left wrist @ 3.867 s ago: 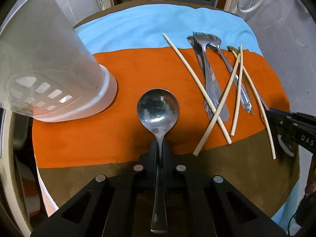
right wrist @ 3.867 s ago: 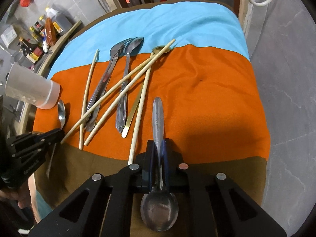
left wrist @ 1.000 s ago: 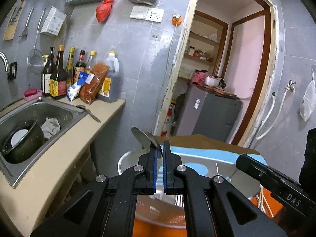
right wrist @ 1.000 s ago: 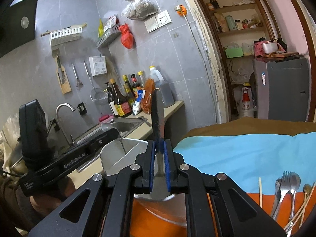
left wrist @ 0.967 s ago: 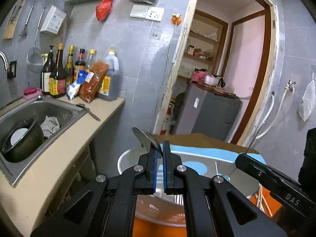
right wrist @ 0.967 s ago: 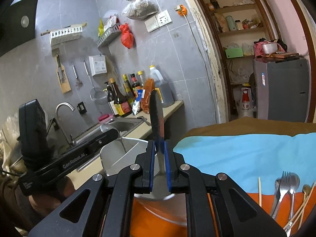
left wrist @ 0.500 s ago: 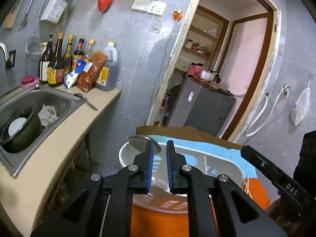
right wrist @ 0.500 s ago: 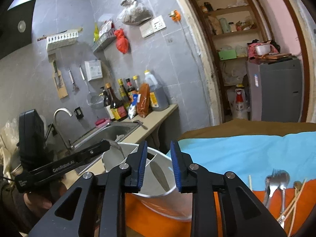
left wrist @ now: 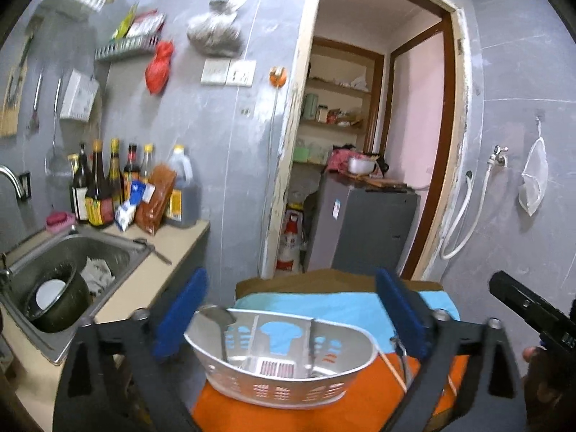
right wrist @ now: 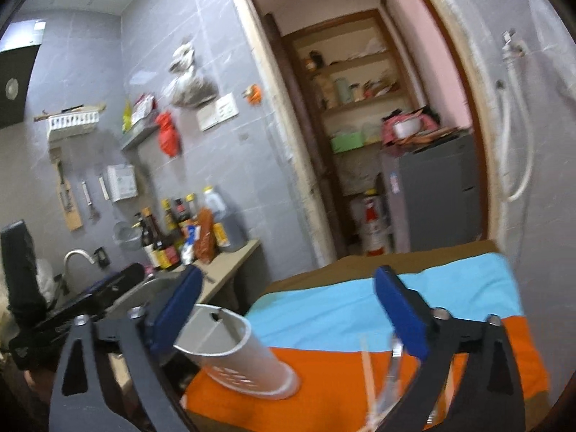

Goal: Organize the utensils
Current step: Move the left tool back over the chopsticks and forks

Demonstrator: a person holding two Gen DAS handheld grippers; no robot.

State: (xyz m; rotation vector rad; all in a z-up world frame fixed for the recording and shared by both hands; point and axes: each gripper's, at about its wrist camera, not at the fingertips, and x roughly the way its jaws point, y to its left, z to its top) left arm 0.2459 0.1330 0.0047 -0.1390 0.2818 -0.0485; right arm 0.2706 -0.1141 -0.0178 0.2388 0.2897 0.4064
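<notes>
One spoon [left wrist: 215, 318] half-hidden inside holder [left wrist: 284, 381].

left claw [left wrist: 291, 311] and right claw [right wrist: 284, 307] just sprang wide apart, nothing between the jaws

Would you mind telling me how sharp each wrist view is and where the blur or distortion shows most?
Left wrist view: moderately soft, blue pads smeared, the white utensil holder still legible. Right wrist view: blurrier, the utensils on the cloth streaked, the doorframe bowed by the fisheye; both dark-cornered.
</notes>
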